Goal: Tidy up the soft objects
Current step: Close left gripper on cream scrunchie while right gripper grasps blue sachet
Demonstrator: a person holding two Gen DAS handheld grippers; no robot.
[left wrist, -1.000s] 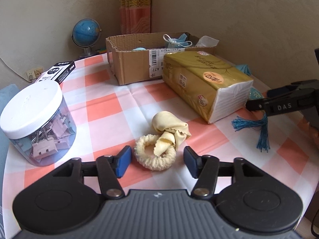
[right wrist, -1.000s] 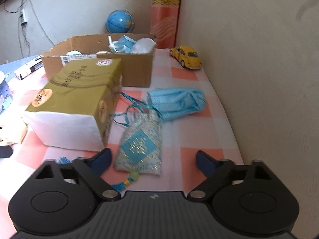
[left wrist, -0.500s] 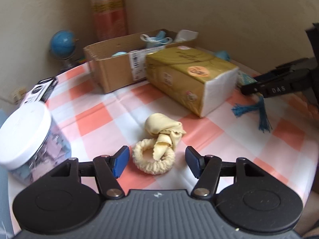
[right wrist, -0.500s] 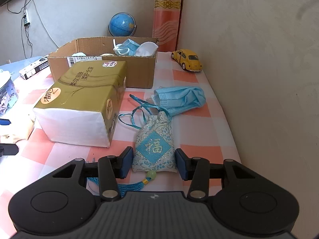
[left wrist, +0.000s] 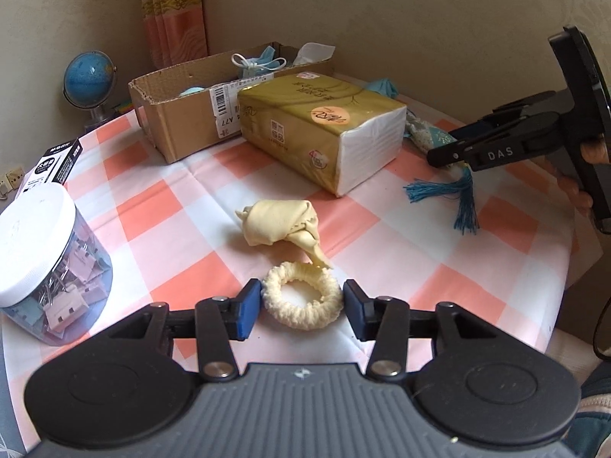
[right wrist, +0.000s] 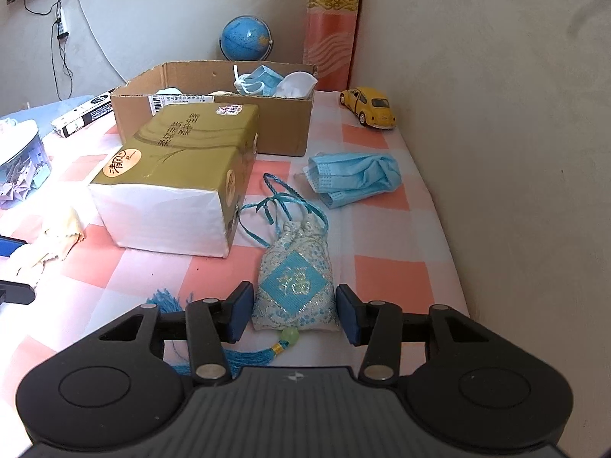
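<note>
Half of sachet tassel (right wrist: 233,357) hidden under right gripper (right wrist: 293,311).

Cream scrunchie (left wrist: 302,295) between closing jaws — checked tablecloth (left wrist: 160,206).

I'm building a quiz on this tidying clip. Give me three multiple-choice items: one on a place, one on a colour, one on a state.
1. Where is the yellow toy car?
A. by the wall, right of the cardboard box
B. inside the box
C. on the tissue pack

2. What colour is the loose face mask on the tablecloth?
A. white
B. light blue
C. yellow

3. What lies between the left claw pads?
A. nothing
B. the jar of clips
C. the cream scrunchie

Answers: 1 A, it stands on the cloth at the wall. 2 B, its pleats are light blue. 3 C, the ring sits between the closing blue pads.
</note>
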